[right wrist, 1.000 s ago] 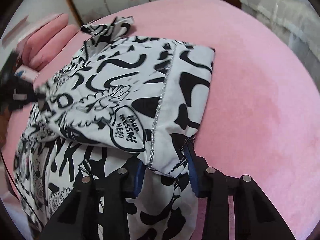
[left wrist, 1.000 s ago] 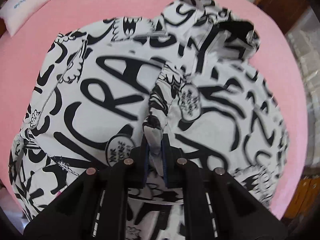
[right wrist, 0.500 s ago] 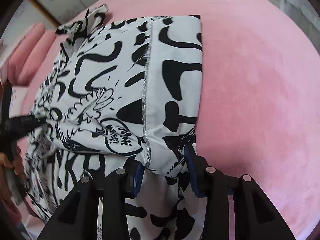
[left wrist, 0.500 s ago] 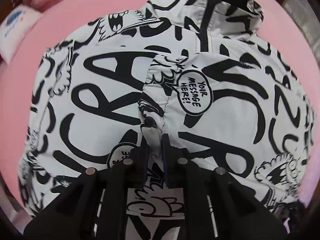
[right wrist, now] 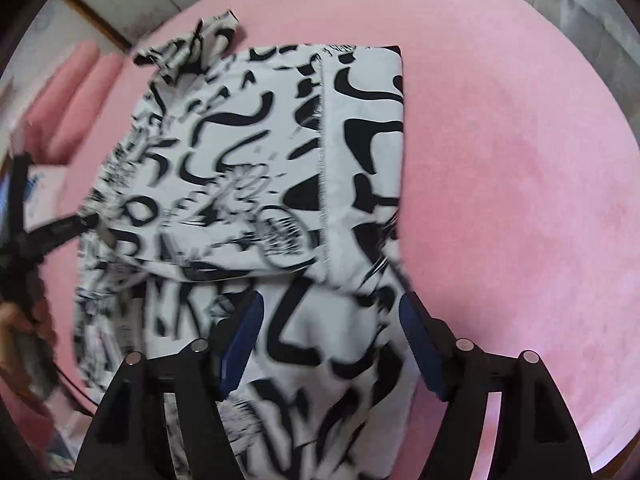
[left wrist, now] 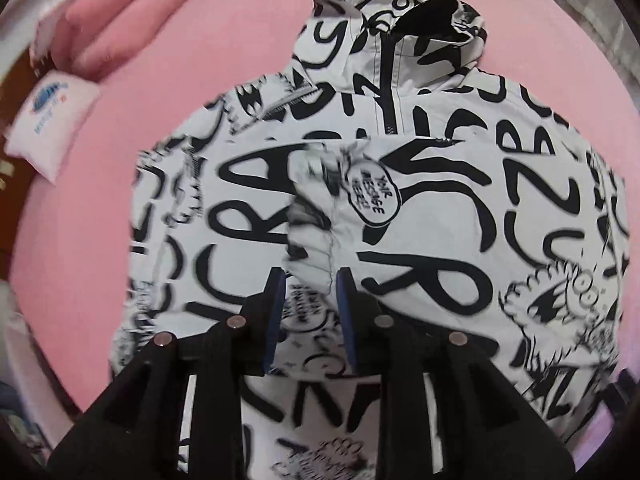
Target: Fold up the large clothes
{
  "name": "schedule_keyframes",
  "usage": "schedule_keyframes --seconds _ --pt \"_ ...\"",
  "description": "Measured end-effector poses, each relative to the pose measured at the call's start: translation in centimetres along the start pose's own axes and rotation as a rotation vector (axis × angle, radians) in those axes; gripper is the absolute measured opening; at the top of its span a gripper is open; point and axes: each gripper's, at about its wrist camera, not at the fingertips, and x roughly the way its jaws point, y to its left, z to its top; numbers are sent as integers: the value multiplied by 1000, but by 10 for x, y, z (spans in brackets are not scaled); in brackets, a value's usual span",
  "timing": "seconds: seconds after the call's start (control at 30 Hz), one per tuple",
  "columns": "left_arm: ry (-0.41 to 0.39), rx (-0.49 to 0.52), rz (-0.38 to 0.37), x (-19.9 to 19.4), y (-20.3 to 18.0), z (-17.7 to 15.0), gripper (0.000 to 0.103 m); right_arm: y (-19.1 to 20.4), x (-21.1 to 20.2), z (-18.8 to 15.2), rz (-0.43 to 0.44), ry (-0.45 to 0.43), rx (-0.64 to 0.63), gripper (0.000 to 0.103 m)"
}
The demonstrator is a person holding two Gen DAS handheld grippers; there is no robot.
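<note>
A white jacket with black graffiti print lies on a pink bed, collar and zip at the far end. One side panel is folded over its middle. My left gripper is open just at the folded panel's near edge, fabric lying between the fingers but not pinched. In the right wrist view the same jacket lies folded with a straight edge at the right. My right gripper is open wide over the near fabric, holding nothing. The left gripper shows as a black tool at the left edge of the right wrist view.
The pink bed spreads right of the jacket. A small white pillow and a pink rolled bolster lie at the far left. Furniture and a wall stand beyond the bed's edge.
Both grippers carried the side panel over the jacket's middle, laid it down, and opened. The fold now rests flat and both grippers have drawn slightly back.
</note>
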Motion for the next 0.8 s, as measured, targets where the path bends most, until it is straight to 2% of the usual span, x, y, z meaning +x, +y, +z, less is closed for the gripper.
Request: schedule_keyframes --seconds 0.07,0.13,0.17,0.23,0.27,0.33,0.4,0.47,0.5,0.53,0.57,0.6,0.63,0.73,0.8 --pt "-14 16 25 -13 -3 -6 23 5 -12 -2 38 -31 9 72" --pt "-21 15 -16 -26 -4 -11 24 8 -23 -6 59 -68 9 72" --pt "-23 10 -52 -32 -3 -15 24 13 -27 -6 69 -84 4 72" --pt "-21 -13 -177 -44 -6 -22 24 23 -28 -3 94 -109 -22 72" --pt "-15 -27 -276 -49 -9 -24 24 25 -27 -1 96 -111 -33 70" --pt "-2 -46 -420 -53 -18 -24 24 33 -19 7 104 -109 -63 53" --pt "29 -66 -516 -50 -30 -22 23 37 -4 14 112 -99 -71 30" --pt "52 -81 -590 -43 -45 -20 21 38 16 22 162 -79 -57 14" --pt "66 -81 -617 -38 -54 -19 16 38 23 25 177 -77 -48 10" --pt "83 -76 -627 -33 -61 -18 9 38 31 27 193 -75 -41 8" --pt "123 -71 -634 -25 -70 -18 8 39 40 30 227 -69 -35 2" --pt "178 -68 -638 -14 -80 -19 7 41 47 32 248 -59 -35 2" --pt "204 -67 -637 -6 -87 -21 1 44 54 35 259 -53 -40 2" --pt "253 -70 -610 15 -99 -29 0 52 75 39 208 -26 -58 2" --pt "275 -65 -562 29 -103 -34 0 52 86 40 182 1 -65 1"
